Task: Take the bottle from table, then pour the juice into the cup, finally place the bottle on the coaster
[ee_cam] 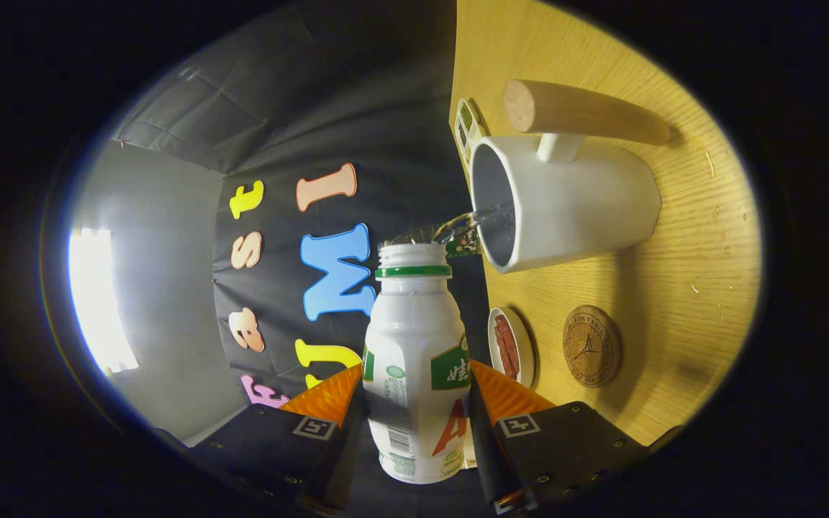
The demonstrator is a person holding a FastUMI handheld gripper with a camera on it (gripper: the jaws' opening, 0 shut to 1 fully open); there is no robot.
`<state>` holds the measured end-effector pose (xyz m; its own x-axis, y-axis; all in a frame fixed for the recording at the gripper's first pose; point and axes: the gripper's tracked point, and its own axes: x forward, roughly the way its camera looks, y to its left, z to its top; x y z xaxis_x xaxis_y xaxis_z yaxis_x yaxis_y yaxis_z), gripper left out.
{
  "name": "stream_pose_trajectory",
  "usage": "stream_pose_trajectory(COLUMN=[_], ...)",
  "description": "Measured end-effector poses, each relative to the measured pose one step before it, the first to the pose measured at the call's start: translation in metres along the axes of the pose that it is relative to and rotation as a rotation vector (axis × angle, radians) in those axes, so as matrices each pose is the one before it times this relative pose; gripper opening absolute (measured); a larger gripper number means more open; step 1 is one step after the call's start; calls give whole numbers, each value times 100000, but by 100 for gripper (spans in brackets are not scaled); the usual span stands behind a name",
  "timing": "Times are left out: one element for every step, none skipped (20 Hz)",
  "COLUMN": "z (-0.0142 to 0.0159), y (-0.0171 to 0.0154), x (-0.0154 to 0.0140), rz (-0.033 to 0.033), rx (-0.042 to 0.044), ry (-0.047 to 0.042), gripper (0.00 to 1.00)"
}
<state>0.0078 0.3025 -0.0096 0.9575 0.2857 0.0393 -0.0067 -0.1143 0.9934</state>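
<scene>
Centre-bottom of frame, our gripper [414,414] is clamped on the bottle [414,374], both fingers pressing its sides. We see a thin stream crossing from its mouth into the cup [580,208] at upper right. Risk: stream clips the rim, wets the table [688,288]. Coaster [591,346] sits lower right. Cup's fill level is hidden; bottle's level unreadable.

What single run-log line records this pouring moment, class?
phase: pouring | gripper: shut on bottle | liquid stream entering cup | coaster: bare, beside cup
</scene>
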Motion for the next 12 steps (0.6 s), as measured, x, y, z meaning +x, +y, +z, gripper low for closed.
stream_pose_trajectory(z=[-50,-32,-88,-39,-54,-16,-64,-57,-32,-85,-89,114], y=[63,50,168,129,85,36,114,52,130,22,58,158], x=[24,71,13,55,-209,6,-10,64,-135,7,-28,-162], rz=[74,153,237,344,49,110,163,199,159,139,210,212], rx=[-310,-170,209,430,264,192,385,494,520,404,275,205], ry=[-147,-85,119,12,98,-36,-27,-8,-55,70,123,-101], gripper=[67,67,67,67,67,67,67,67,67,67,67,67])
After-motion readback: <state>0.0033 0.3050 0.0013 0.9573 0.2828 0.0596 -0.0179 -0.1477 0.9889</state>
